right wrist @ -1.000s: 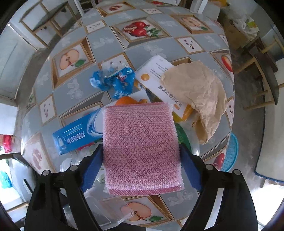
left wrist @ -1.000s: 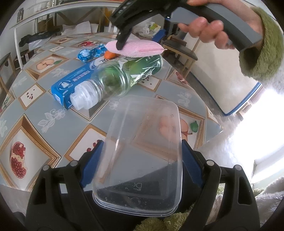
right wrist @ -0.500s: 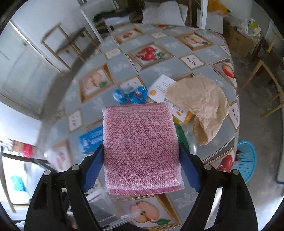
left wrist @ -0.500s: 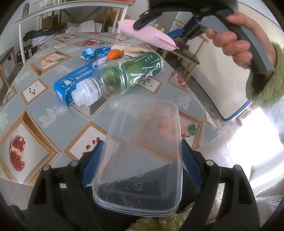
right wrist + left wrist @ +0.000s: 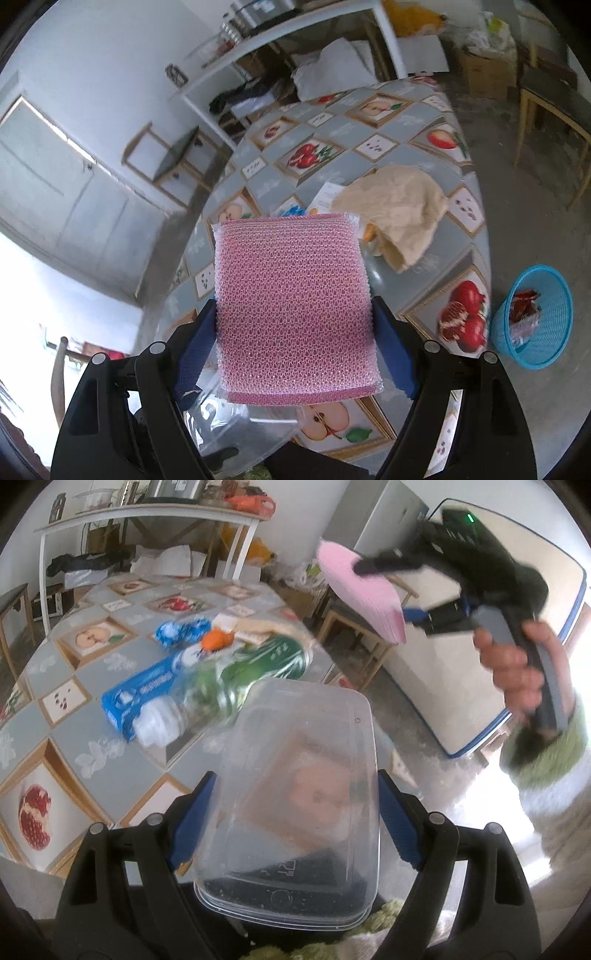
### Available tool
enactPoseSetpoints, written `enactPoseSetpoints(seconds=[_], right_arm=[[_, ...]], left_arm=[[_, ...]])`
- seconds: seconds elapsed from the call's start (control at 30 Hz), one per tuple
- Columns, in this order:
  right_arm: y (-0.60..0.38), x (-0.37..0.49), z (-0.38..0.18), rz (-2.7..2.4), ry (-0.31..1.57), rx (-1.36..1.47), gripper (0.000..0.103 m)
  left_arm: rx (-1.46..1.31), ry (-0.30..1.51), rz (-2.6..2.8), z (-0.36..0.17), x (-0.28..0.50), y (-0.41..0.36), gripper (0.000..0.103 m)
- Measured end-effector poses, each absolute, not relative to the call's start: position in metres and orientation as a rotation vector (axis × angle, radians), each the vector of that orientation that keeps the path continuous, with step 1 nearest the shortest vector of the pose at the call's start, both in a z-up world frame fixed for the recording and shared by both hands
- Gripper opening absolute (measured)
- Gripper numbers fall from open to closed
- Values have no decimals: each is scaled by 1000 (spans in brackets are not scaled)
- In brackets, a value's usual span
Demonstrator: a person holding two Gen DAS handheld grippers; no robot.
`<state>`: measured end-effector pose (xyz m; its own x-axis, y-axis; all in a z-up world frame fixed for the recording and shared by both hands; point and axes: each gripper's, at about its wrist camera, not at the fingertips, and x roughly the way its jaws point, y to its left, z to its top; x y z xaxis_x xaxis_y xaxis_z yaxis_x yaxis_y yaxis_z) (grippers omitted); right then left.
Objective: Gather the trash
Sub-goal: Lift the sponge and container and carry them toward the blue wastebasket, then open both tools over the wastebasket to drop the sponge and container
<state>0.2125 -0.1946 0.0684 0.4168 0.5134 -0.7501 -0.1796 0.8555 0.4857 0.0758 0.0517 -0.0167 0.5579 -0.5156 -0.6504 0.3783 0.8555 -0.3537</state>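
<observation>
Down to the right of the tabletop (image 5: 424, 155), on the floor, a blue basket (image 5: 535, 317) is seen, well apart from the pink mesh scouring pad (image 5: 295, 310) clamped flat between the pads of the right gripper (image 5: 295, 332). That gripper is held high and tilted downward, nearer the basket. A clear plastic container (image 5: 295, 790) is gripped by the left gripper (image 5: 291, 812) above the tabletop's near edge.
</observation>
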Motion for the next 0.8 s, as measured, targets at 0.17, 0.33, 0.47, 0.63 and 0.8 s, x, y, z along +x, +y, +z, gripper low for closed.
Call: enactPoseSetpoints(seconds=[0.17,0.33,0.47,0.63,0.8], right_arm=[[-239,189,73,409,995,444,79],[-290,168,65,359,948,540,79],[-331,150,49,303,923,616,79],[-393,122,18,182,878,746,79],[-454,95,-28,60,855,905,79]], left_arm=[[-178,777,-565,4,85,36,80],[-166,750,-619,23,95,8,80],[-165,746,-685,36,107,-19,80],[-176,797,-790,47,136,-65,80],[-162,896,-901,45,169,-126,80]])
